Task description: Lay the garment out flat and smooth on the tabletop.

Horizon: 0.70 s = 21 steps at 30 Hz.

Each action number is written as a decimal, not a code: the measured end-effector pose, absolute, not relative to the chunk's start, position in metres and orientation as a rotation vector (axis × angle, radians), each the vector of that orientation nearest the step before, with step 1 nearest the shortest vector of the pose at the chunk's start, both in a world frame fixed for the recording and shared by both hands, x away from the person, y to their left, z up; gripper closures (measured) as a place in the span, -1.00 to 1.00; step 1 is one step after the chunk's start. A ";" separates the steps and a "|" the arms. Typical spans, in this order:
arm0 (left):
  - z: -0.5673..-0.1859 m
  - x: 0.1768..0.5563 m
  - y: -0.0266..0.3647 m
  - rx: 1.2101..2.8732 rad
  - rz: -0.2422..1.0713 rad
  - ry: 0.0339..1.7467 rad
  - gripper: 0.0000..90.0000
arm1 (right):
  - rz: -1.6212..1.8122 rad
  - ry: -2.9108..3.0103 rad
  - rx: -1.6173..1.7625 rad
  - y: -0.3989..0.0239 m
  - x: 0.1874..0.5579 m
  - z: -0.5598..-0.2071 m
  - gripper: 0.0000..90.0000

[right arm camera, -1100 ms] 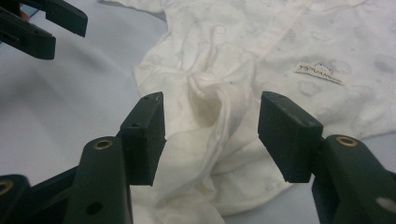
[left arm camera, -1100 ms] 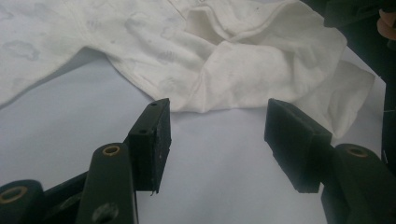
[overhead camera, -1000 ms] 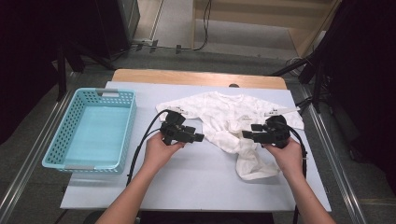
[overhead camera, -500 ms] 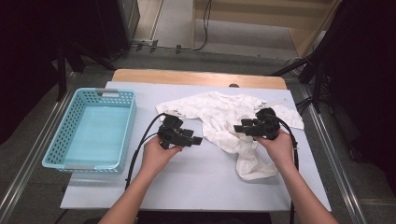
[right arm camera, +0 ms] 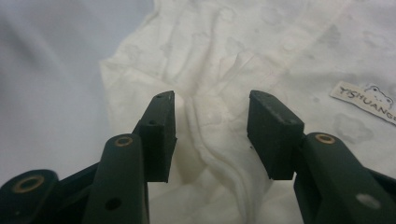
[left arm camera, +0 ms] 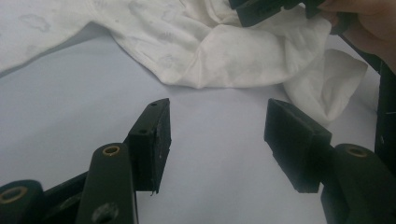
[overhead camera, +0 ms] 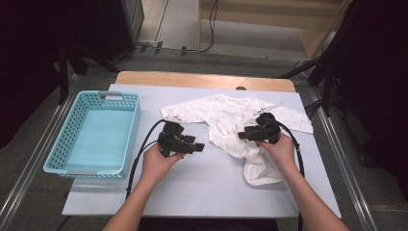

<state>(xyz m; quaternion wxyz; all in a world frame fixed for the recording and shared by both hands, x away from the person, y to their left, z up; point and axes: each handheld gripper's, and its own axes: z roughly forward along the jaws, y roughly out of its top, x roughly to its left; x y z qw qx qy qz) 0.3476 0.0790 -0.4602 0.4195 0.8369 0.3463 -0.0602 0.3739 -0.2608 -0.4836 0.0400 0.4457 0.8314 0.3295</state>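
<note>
A white baby garment (overhead camera: 226, 113) lies spread on the pale table (overhead camera: 202, 187), one leg trailing toward the near right. My right gripper (overhead camera: 242, 135) points left, low over the garment's middle. Its jaws have just been closing. In the right gripper view they (right arm camera: 211, 128) stand apart, with a raised fold of the cloth (right arm camera: 219, 154) between them and the pads not pressing it. A printed label (right arm camera: 366, 97) shows farther off. My left gripper (overhead camera: 199, 147) points right, open above bare table (left arm camera: 217, 126), with nothing between its fingers. The garment's edge (left arm camera: 219, 56) lies just beyond it.
An empty light-blue plastic basket (overhead camera: 131, 134) stands at the table's left. A wooden strip (overhead camera: 202, 81) runs along the far edge. Black cables trail from both grippers toward the near edge. Dark stands and metal rails flank the table.
My right gripper has moved left and down, from the garment's right part to its middle. The left hand and gripper have stayed in place.
</note>
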 end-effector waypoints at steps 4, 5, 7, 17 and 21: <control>-0.462 0.348 0.079 2.098 -0.153 0.872 -0.07 | 0.968 2.542 1.403 -0.265 0.379 -0.494 0.17; -0.462 0.348 0.078 2.100 -0.154 0.872 -0.07 | 0.960 2.541 1.418 -0.266 0.380 -0.496 0.18; -0.463 0.348 0.078 2.099 -0.156 0.872 -0.07 | 0.969 2.530 1.442 -0.268 0.382 -0.500 0.27; -0.463 0.348 0.078 2.101 -0.149 0.872 -0.07 | 1.110 2.455 1.560 -0.289 0.380 -0.490 0.62; -0.462 0.349 0.079 2.094 -0.141 0.878 -0.07 | 1.222 2.411 1.531 -0.294 0.370 -0.476 0.62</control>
